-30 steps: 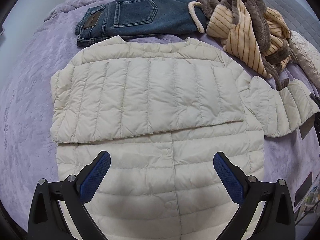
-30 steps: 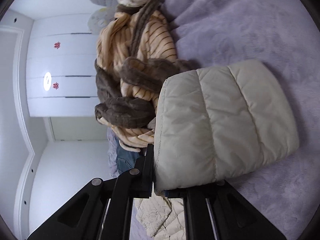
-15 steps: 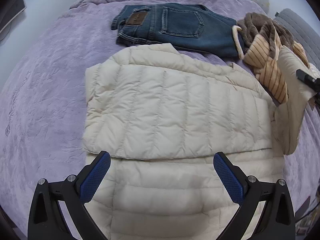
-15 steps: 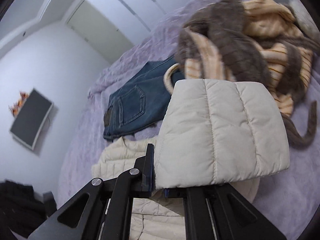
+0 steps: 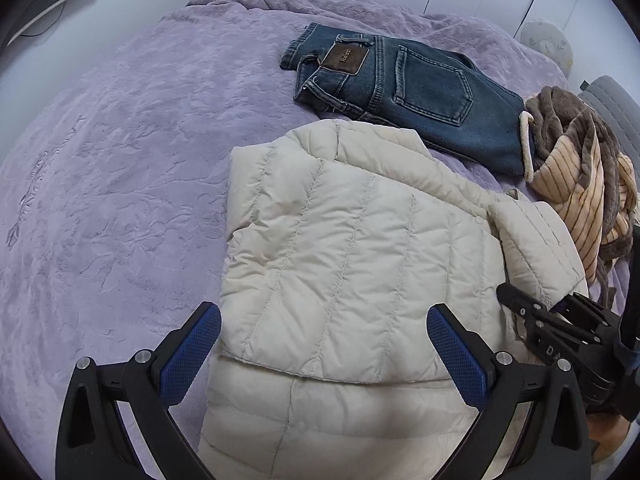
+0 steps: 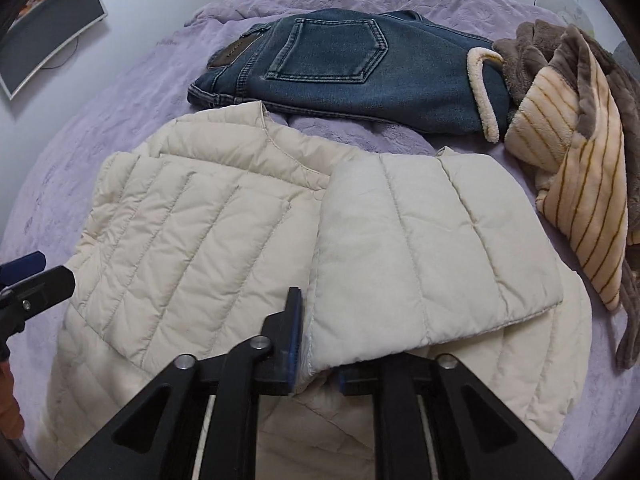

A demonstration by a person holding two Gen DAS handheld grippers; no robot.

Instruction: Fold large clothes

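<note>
The cream quilted jacket lay flat on the purple bedspread, with one sleeve folded across its chest. The left gripper hovered over the jacket's lower part, jaws spread wide and holding nothing. The right gripper was positioned over the jacket's other side; its jaws had just been opening, with the cuff of the second sleeve between them and a visible gap beside the left pad. That sleeve lay folded over the jacket body. Folded blue jeans and a striped plush garment lay beyond the collar.
</note>
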